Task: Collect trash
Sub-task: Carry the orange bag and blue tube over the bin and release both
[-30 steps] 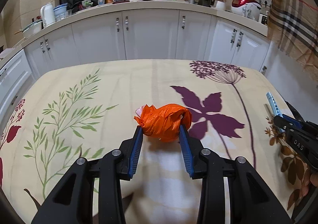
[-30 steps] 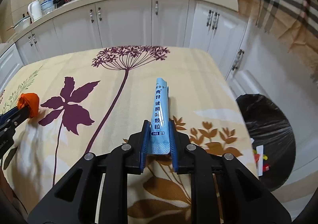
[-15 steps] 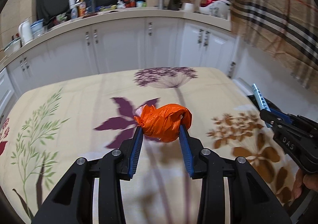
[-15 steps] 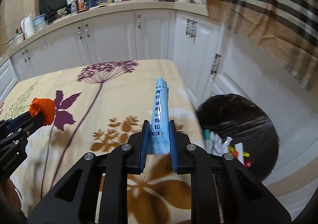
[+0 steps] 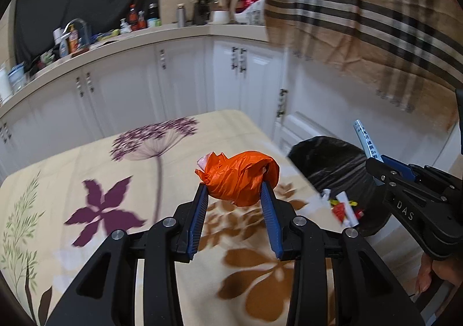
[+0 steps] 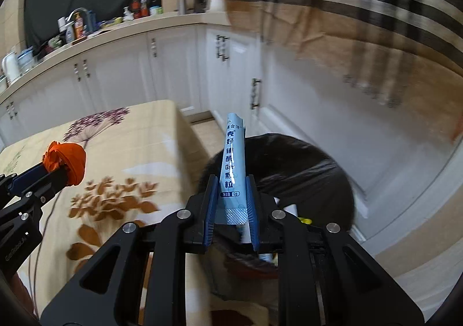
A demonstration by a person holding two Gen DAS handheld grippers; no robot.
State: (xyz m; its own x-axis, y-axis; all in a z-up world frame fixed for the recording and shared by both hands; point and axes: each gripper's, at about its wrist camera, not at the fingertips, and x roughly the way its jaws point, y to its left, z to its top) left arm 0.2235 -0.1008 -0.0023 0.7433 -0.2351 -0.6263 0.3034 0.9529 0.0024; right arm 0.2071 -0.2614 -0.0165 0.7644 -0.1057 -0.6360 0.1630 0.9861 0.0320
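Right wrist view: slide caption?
Right gripper holds a blue sachet above the black-lined trash bin; left gripper carries crumpled orange plastic.

A bin [image 6: 318, 175] stands on the floor just past the tabletop's [image 5: 144, 181] right edge, with wrappers [image 5: 344, 208] lying in it. Behind the tabletop, cabinets [image 5: 179, 77] run along the wall, and bottles [image 5: 139, 18] crowd the counter [image 5: 173, 33] above them.

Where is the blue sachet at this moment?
In the right wrist view the blue sachet stands clamped upright in the right tongs, directly above the black-lined bin beside the table.
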